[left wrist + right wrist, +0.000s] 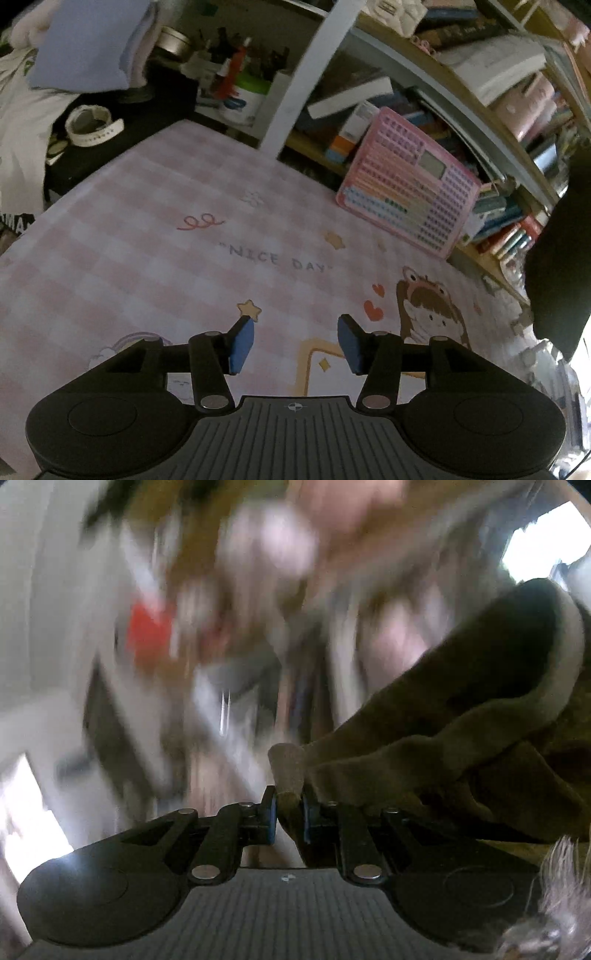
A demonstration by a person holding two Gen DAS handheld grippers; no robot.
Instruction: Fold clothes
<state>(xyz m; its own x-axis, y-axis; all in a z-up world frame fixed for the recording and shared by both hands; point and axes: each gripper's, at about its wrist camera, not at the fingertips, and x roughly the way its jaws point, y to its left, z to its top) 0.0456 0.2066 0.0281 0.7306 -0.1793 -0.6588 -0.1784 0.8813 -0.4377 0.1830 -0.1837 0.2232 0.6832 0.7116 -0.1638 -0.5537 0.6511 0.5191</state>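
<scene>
My left gripper (pixel 295 341) is open and empty, hovering over a pink checked mat (pixel 166 258) printed with "NICE DAY". My right gripper (pixel 289 814) is shut on a fold of a dark olive-brown garment (pixel 461 716) with a pale trim. The garment hangs from the pads and drapes off to the right. In the left wrist view a dark cloth mass (pixel 561 251) hangs at the right edge. The right wrist view's background is motion-blurred.
A pink perforated basket (pixel 410 184) leans at the mat's far right. Shelves of books (pixel 498 110) stand behind it. A white post (pixel 303 74) rises at the mat's far edge. Folded pale clothes (pixel 92 44) and a white strap (pixel 92 125) lie far left.
</scene>
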